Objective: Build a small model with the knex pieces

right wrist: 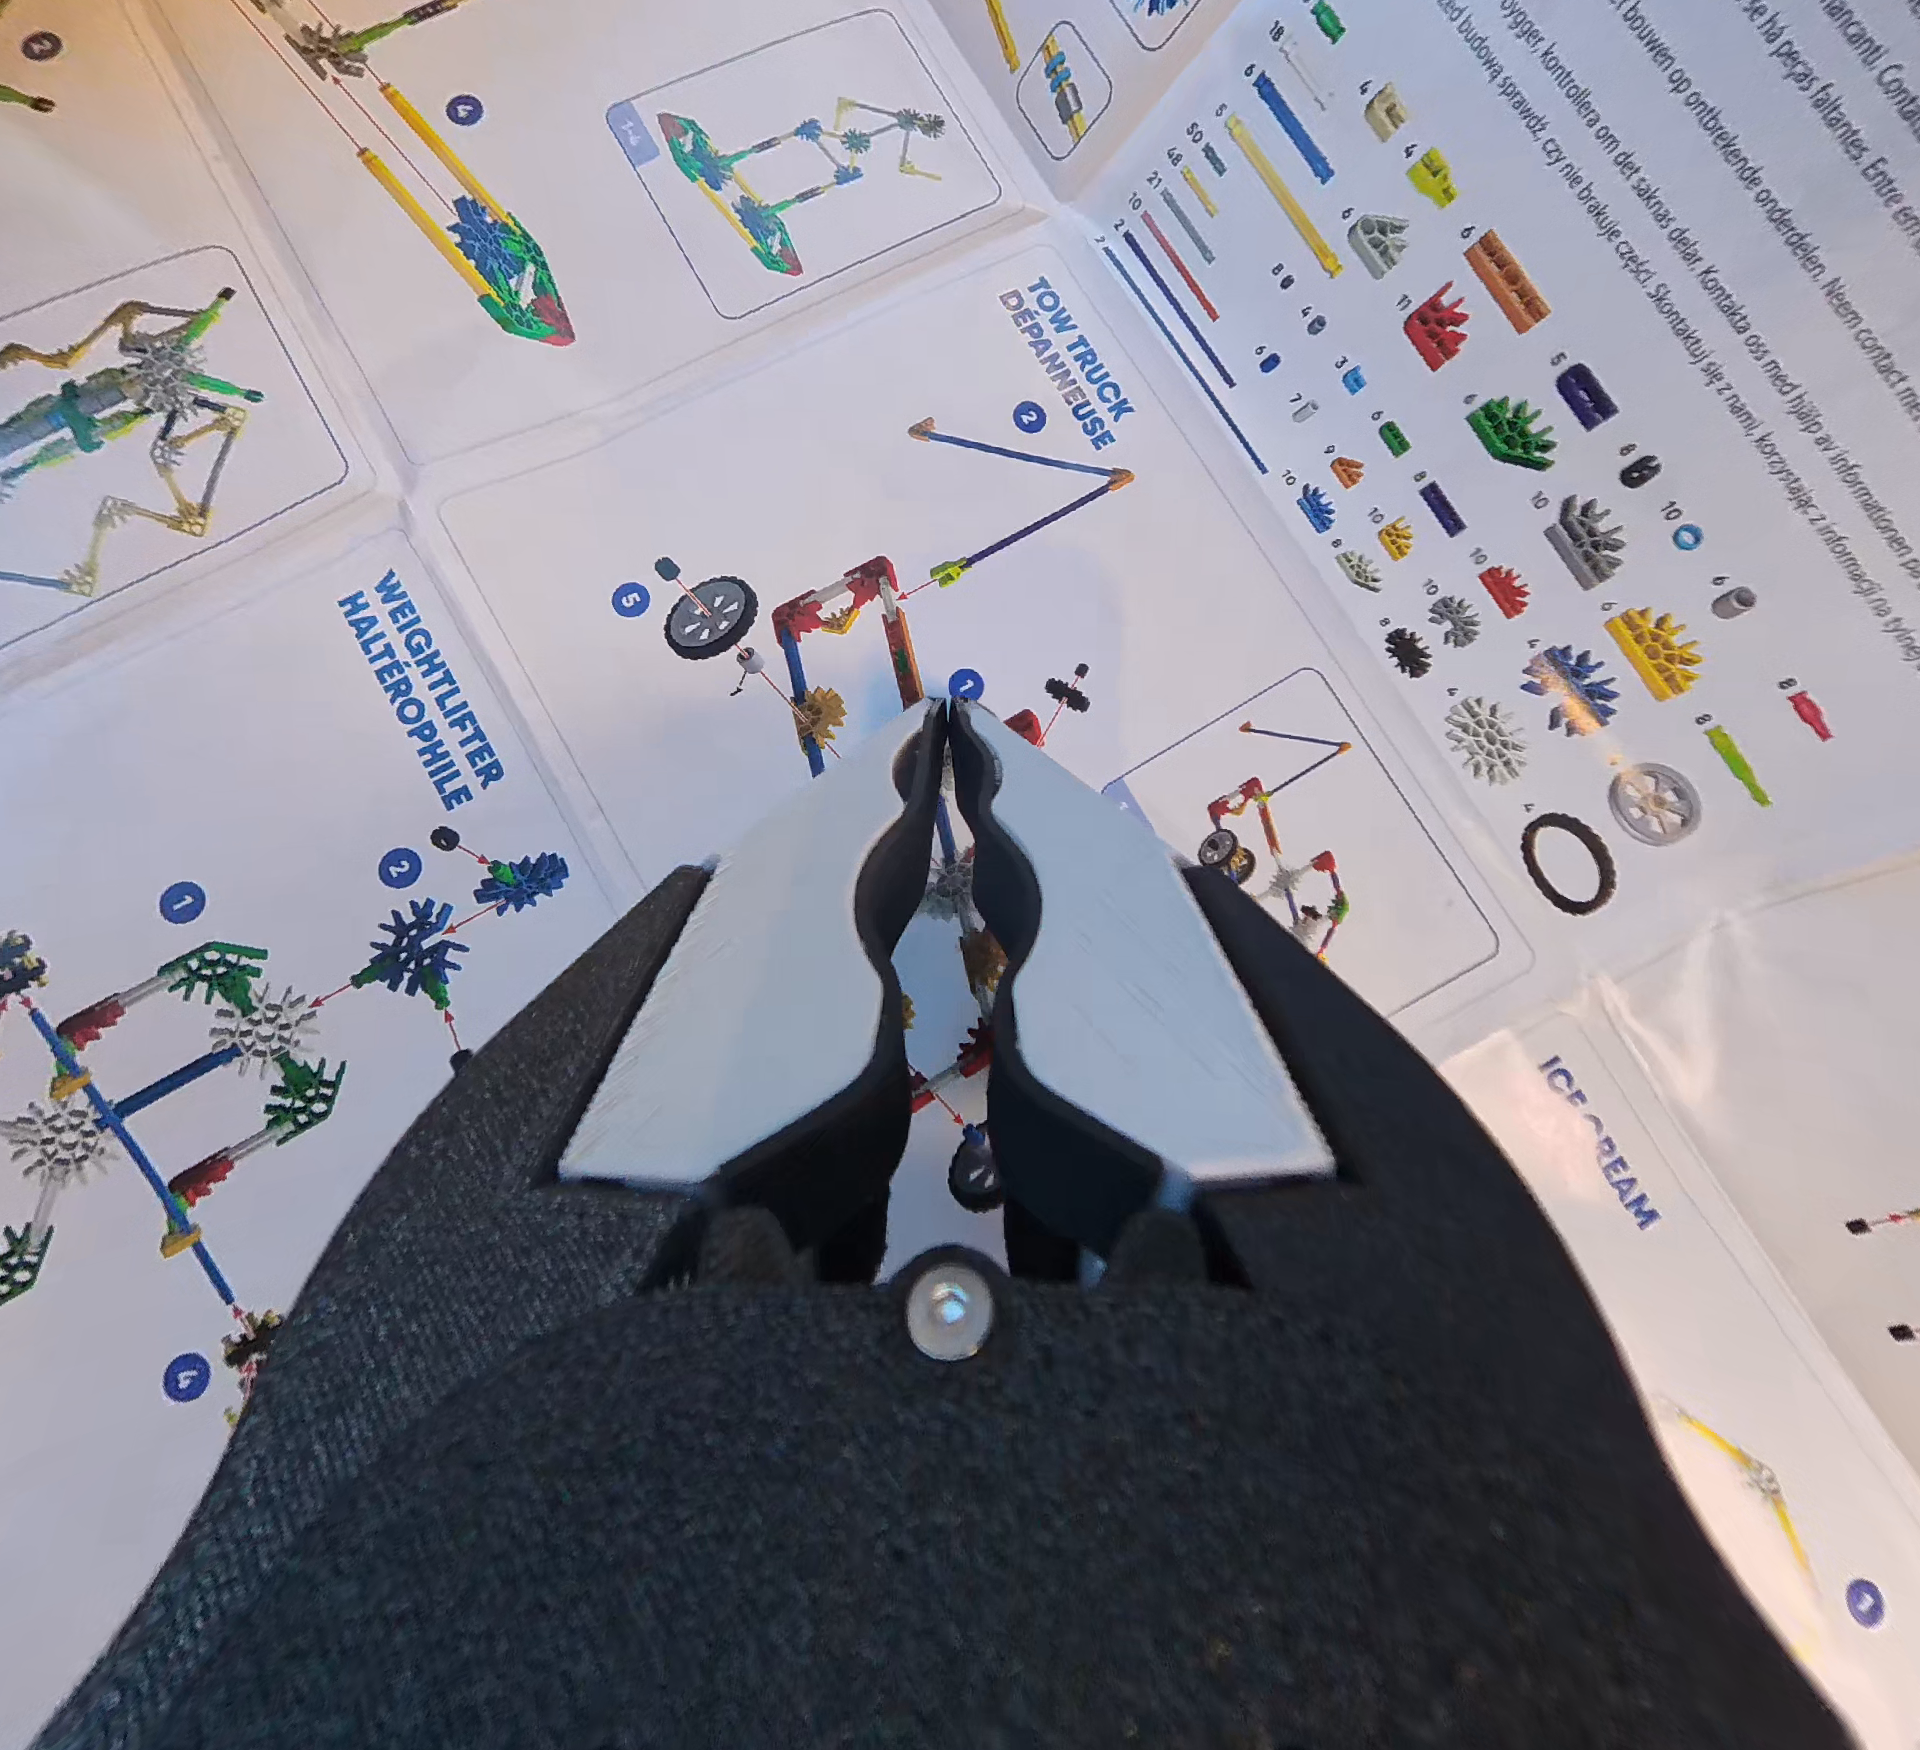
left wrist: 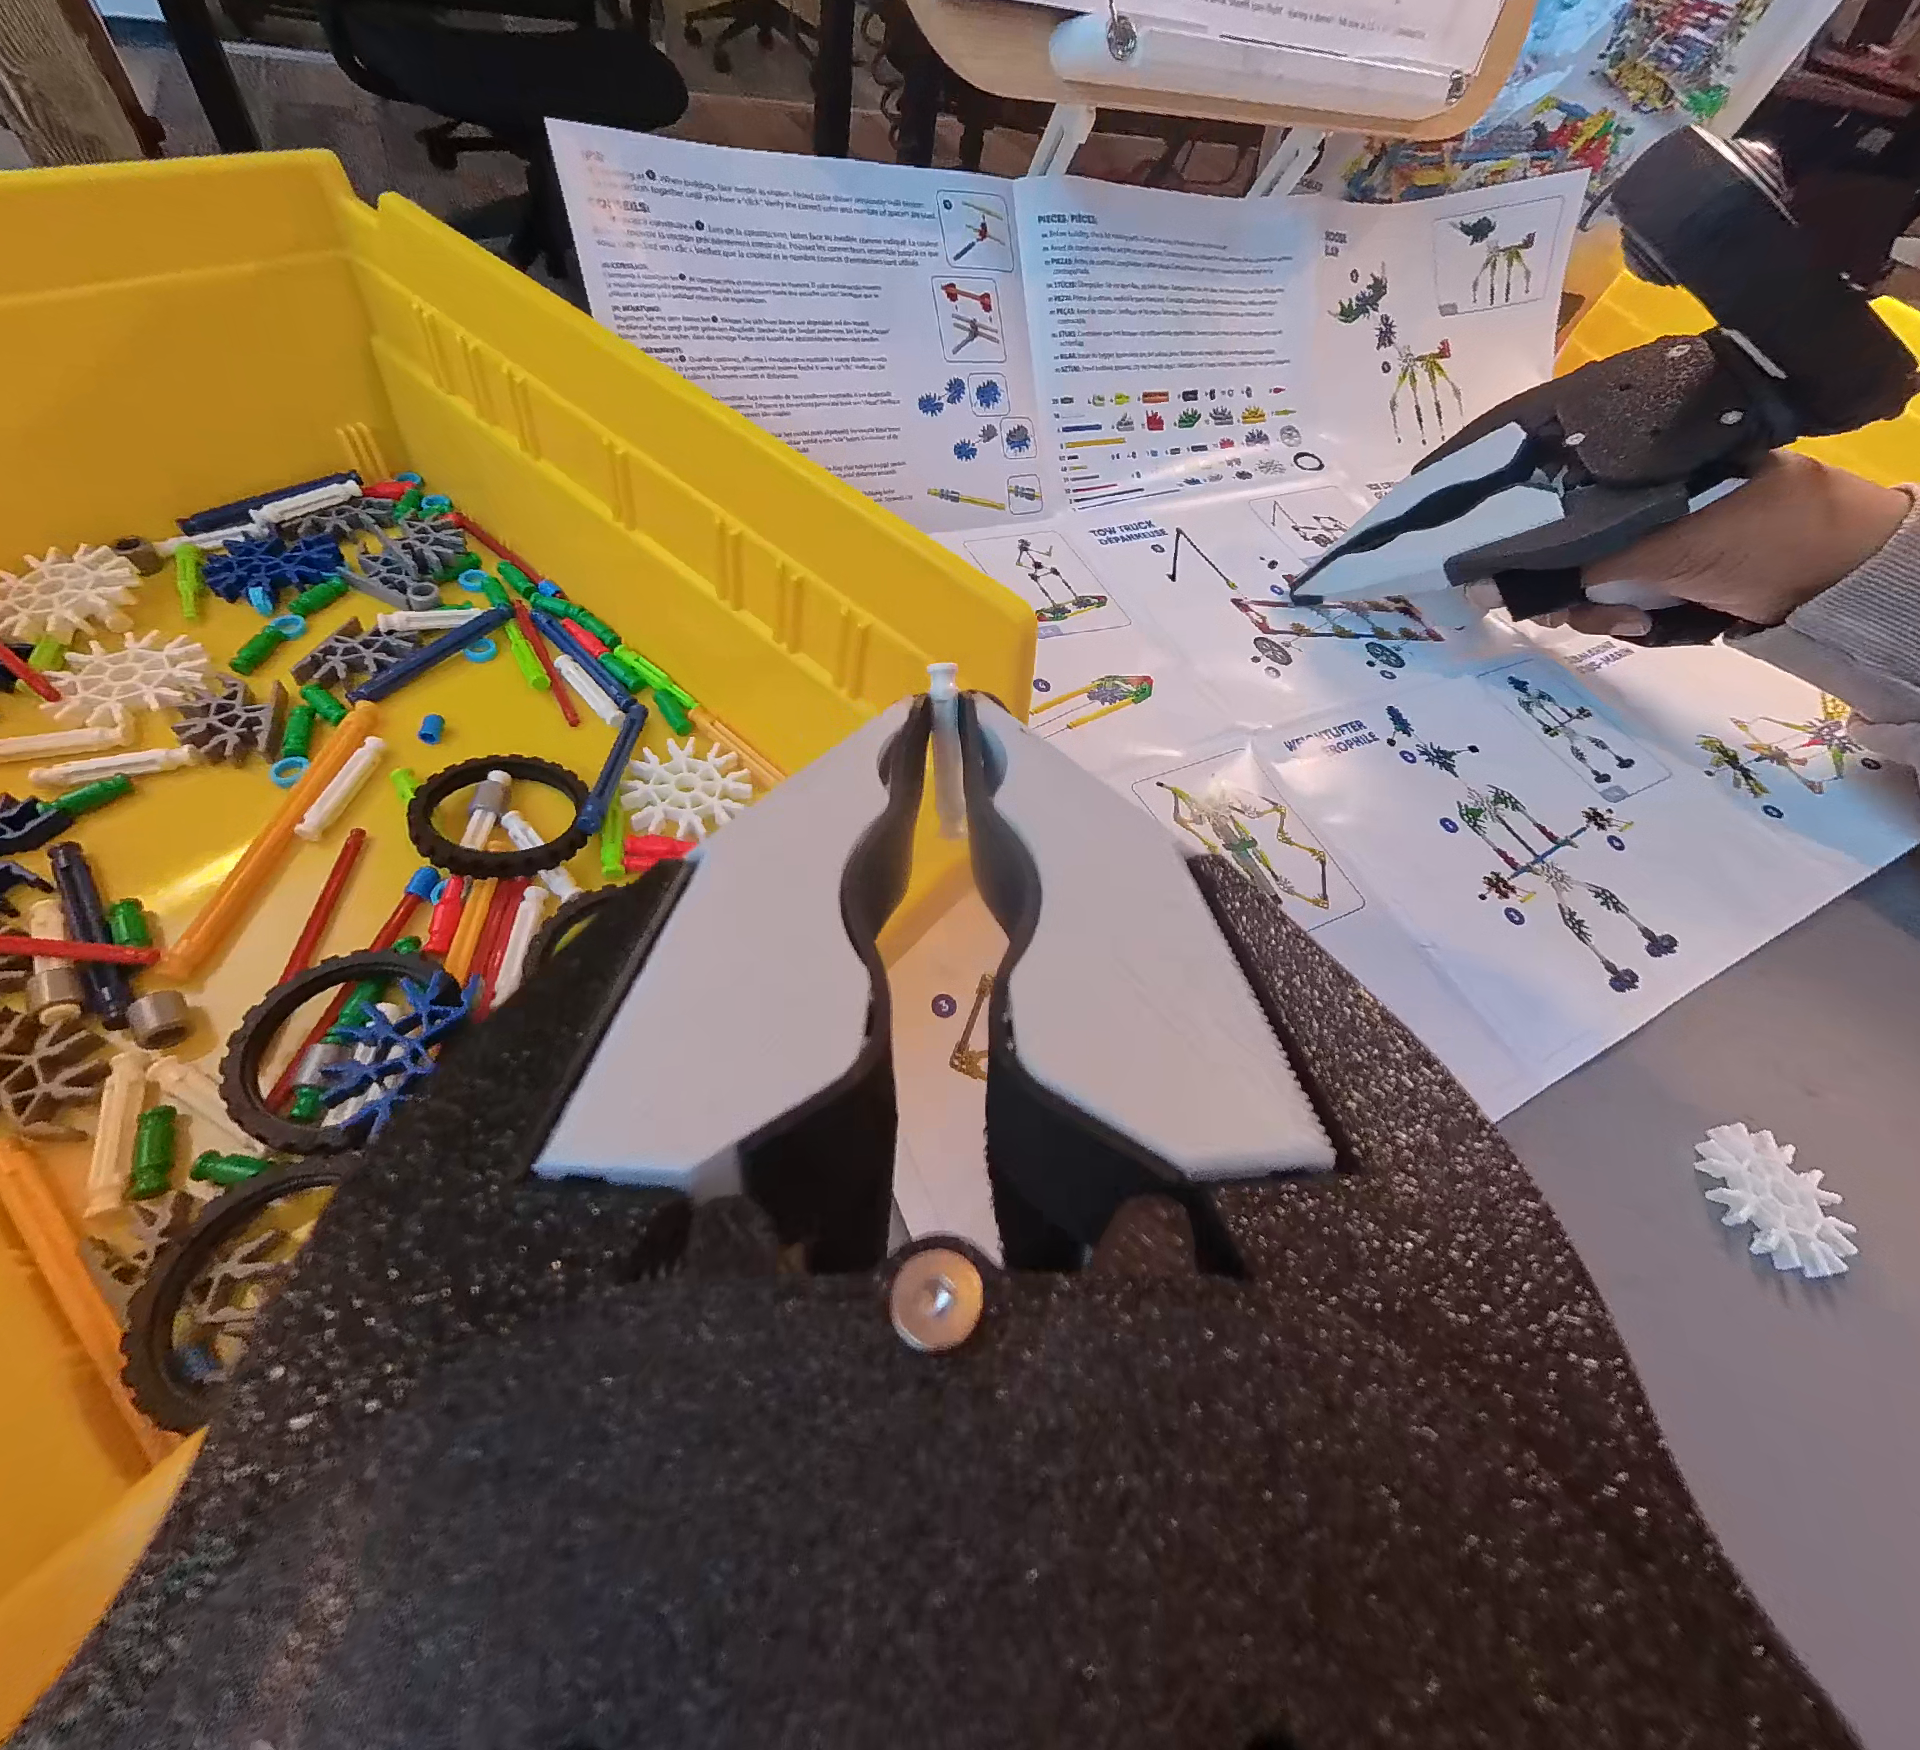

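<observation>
Foam-padded black bodies fill the bottom of both wrist views. Nearest, the left gripper [left wrist: 943, 713] is clenched on a short white plastic rod [left wrist: 945, 755], pinched at mid-length between the tips, its knobbed end poking just past them. The rod's long axis runs along the fingers, pointing forward and away from the camera. It looks light, stiff and smooth, likely to slip or swivel if the pinch loosens, so a hold near the middle seems soundest. Just left of it sits a yellow plastic bin [left wrist: 727, 495] of loose rods, snowflake-shaped connectors and black tyre rings. A white snowflake-shaped connector [left wrist: 1775, 1199] lies alone on the grey table [left wrist: 1766, 1388] to the right. Beyond, a white folded instruction sheet [left wrist: 1195, 412] covers the table. The right gripper [right wrist: 945, 708] is pressed together with nothing between its tips, which rest at a printed model diagram on the sheet. Farther back stands a wooden board [left wrist: 1039, 79] holding a printed page.
</observation>
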